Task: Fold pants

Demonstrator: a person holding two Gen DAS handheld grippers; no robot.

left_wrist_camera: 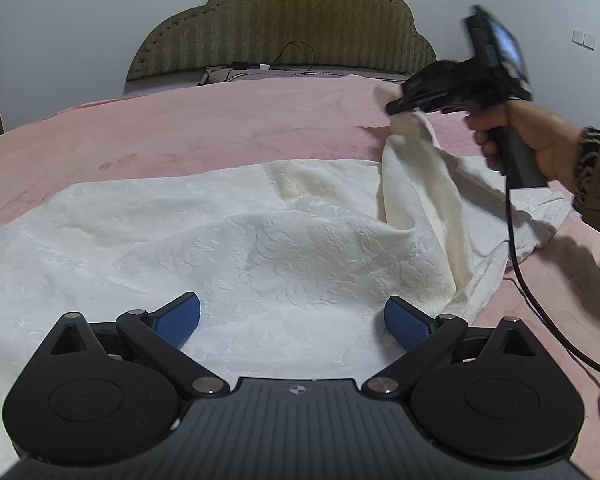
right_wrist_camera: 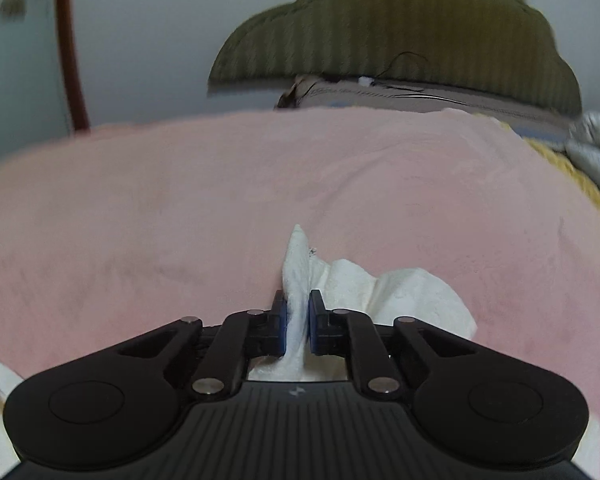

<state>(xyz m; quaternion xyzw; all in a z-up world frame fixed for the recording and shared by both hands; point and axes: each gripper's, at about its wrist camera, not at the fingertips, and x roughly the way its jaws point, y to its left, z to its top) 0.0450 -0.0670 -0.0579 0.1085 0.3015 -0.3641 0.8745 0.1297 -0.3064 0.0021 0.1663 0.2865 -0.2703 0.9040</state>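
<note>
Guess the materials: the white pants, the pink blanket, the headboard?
Pants: looks like thick fleece or plush, matte, with an embossed crinkly texture; it drapes softly from the right gripper.
Blanket: probably short-pile fleece, matte, with faint brush marks.
Headboard: upholstered olive fabric, striped weave, stud-like trim along the edge.

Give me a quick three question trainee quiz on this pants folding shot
1. True or false: the left gripper grips the pants.
2. What does the right gripper hold? A) cable B) pants C) blanket
3. Fill in: the pants lie on a ____ blanket.

Key: 1 false, its fingers are spread, with nothing between them; 2 B, lifted off the bed; 3 pink.
</note>
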